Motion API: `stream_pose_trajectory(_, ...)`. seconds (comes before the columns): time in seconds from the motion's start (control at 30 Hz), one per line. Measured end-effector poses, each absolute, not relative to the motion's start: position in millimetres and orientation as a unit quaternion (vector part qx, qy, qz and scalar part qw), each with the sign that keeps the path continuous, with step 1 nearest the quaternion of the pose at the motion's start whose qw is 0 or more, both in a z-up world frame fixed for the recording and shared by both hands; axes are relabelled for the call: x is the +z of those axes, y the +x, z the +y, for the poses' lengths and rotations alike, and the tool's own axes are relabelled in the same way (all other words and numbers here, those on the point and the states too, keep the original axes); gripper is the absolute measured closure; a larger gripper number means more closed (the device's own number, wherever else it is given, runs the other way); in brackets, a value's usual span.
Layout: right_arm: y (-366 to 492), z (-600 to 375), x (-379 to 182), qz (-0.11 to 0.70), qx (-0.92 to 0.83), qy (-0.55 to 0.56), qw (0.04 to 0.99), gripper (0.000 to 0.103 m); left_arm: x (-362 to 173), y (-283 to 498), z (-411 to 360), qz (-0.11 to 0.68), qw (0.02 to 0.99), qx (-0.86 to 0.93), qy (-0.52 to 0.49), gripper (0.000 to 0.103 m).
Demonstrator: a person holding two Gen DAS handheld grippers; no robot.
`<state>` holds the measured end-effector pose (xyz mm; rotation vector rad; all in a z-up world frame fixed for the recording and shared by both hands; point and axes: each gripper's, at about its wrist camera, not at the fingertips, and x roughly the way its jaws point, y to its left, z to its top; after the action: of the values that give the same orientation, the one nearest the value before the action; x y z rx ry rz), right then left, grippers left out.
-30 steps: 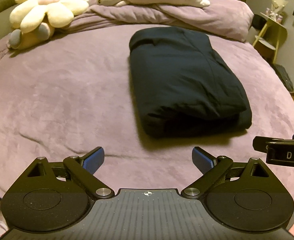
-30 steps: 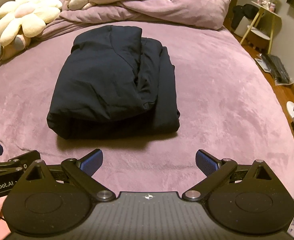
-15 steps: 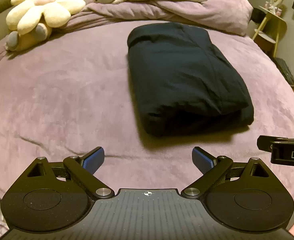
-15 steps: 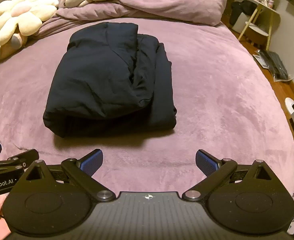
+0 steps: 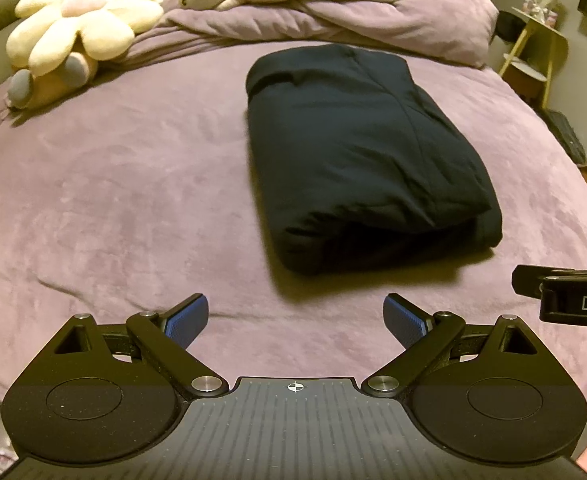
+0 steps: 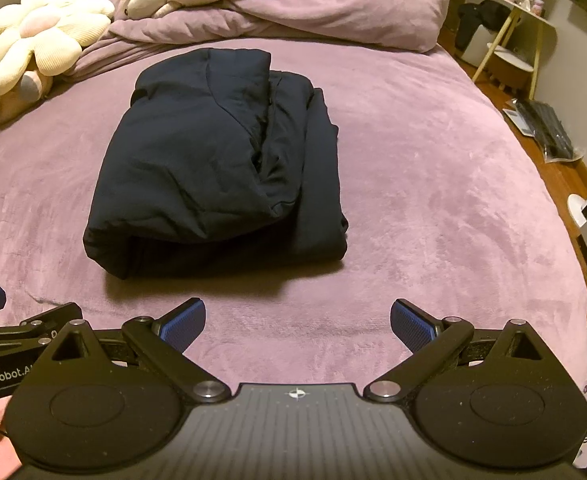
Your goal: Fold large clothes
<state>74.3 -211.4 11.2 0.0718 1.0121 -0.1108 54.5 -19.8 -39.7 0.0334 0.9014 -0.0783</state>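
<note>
Both my left gripper [image 5: 295,316] and right gripper [image 6: 297,320] have backed off, fingers spread, empty; the dark garment [image 6: 217,168] lies folded ahead, apparently finished.

The left hand-held gripper [image 5: 295,318] sits at the near edge of its own view with both blue-padded fingers [image 5: 185,317] spread wide apart, nothing between them. It points toward the far side, level and untilted. The right hand-held gripper [image 6: 297,322] is in the same pose, its blue pads [image 6: 411,326] splayed wide and empty. The two are side by side and close: the right one's black finger tip shows at the right edge of the left wrist view, and the left one's linkage and a blue pad tip show at the left edge of the right wrist view. Neither touches anything
</note>
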Motion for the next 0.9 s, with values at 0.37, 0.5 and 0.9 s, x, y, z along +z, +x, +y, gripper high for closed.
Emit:
stream_pose_trajectory(0.37, 74.3, -213.2, 12.3, 0.486, -0.051, 0.036, 0.872, 0.004, -39.9, 54.7, -21.4, 0.435, 0.900, -0.037, 0.017, 0.005)
stream_pose_trajectory(0.5, 74.7, -213.4, 11.9, 0.487, -0.051, 0.035, 0.871, 0.004, -39.9, 54.7, -21.9, 0.435, 0.899, -0.038, 0.017, 0.005)
stream_pose_trajectory(0.9, 74.9, -213.4, 11.9, 0.487, -0.050, 0.035, 0.871, 0.004, -39.7, 56.7, -24.0, 0.438, 0.898, -0.036, 0.016, 0.005)
